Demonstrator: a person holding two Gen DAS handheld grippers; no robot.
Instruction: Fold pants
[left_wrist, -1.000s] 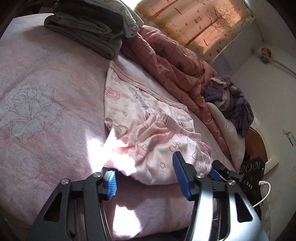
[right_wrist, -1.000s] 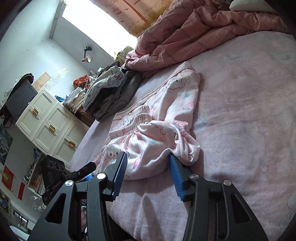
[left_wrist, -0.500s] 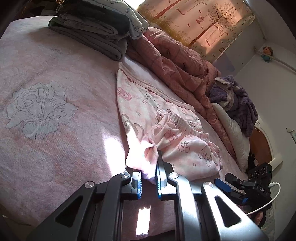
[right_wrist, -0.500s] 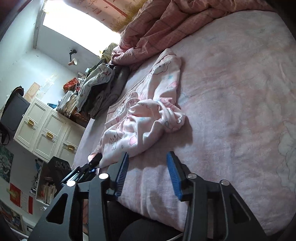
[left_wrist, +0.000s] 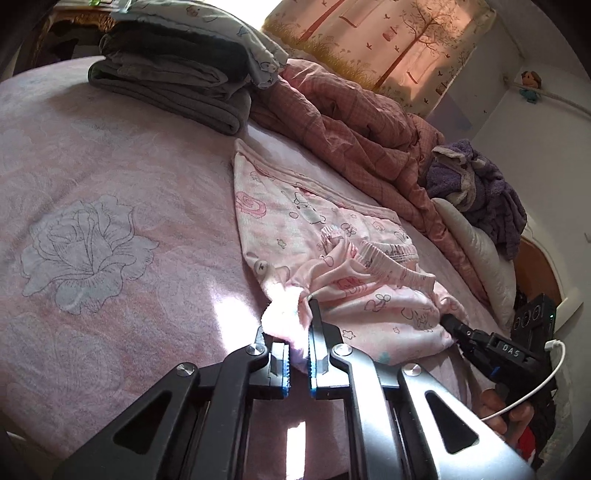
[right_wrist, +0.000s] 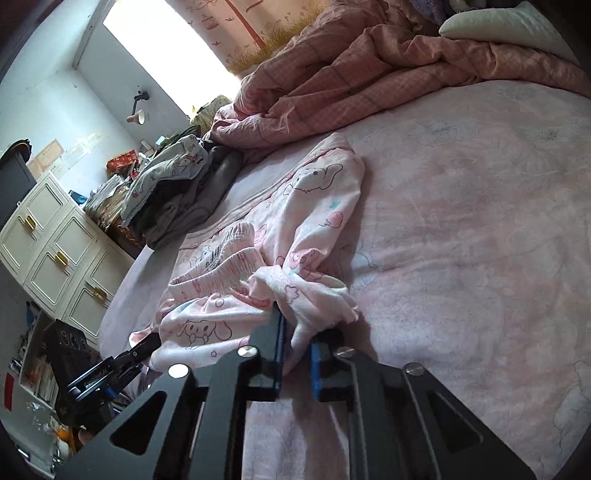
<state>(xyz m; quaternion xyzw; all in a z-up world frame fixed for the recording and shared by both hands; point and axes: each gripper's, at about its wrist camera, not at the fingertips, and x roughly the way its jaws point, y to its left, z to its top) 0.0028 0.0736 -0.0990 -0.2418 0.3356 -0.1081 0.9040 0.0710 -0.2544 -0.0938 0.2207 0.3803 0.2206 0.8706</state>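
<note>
The pants (left_wrist: 332, 254) lie on the bed (left_wrist: 110, 184). Behind them lies a crumpled quilt (left_wrist: 354, 122), and to the left of the quilt stands a stack of folded clothes (left_wrist: 177, 74). A pillow (left_wrist: 476, 247) lies to the right of the quilt, and a cabinet (right_wrist: 55, 254) stands beside the bed.

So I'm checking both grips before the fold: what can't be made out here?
- Left wrist view: the left tongs cover the pants edge they pinch.
- Right wrist view: the right tongs hide how much cloth they hold.
- Both views: bunched folds hide the pants' leg ends.
</note>
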